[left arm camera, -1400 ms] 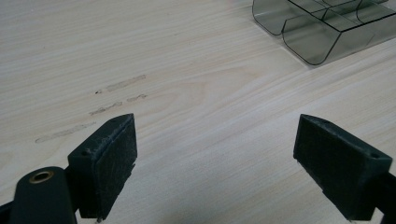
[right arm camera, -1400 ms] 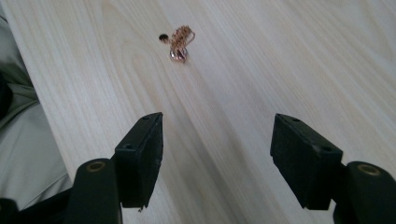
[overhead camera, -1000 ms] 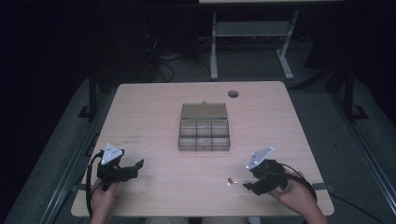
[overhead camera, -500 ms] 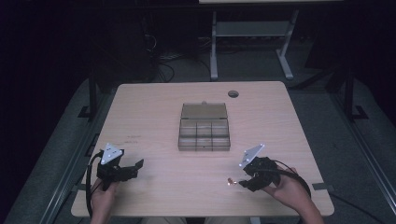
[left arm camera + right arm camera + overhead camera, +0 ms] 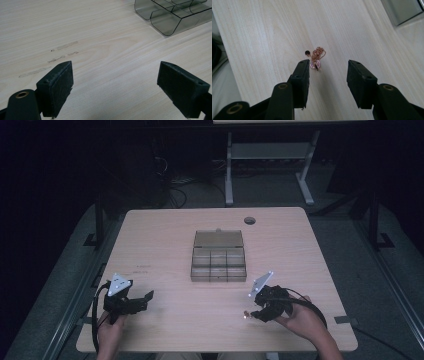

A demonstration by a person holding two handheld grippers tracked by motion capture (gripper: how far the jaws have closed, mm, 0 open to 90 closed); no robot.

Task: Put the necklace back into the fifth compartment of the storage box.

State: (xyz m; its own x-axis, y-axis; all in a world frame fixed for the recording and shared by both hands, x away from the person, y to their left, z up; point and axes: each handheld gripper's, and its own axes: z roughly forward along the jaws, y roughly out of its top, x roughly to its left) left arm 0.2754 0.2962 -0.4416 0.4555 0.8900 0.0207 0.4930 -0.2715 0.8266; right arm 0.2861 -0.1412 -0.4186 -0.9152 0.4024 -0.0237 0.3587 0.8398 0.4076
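Nearest to you, close to the front edge of the pale wooden desk (image 5: 165,240), your left gripper (image 5: 115,82) rests near the front left corner with its two black jaws wide apart and nothing between them; under it there is bare wood with a few faint scuff marks (image 5: 50,58). Toward the front right corner your right gripper (image 5: 328,75) is held low over the desk, its jaws also apart and empty. Just ahead of its tips lies the small rose-gold chain with a little ring pendant (image 5: 316,58), gathered in a loose heap beside a small dark round spot (image 5: 307,52); I cannot tell if that spot is a part of the jewellery or a mark on the wood. The heap is not centred in the opening: it lies just in front of the one jaw, and the other jaw is well apart from it. If you close from here, I think the near pad may push the chain away or catch only a few links, so that the rest hangs and slips out when you lift. A thin chain flat on wood is also easy to miss if the tips do not reach the surface. Farther away, at the middle of the desk, stands the smoky transparent plastic organiser box with open compartments (image 5: 219,264), and a round dark grommet hole (image 5: 249,220) is near the back edge.
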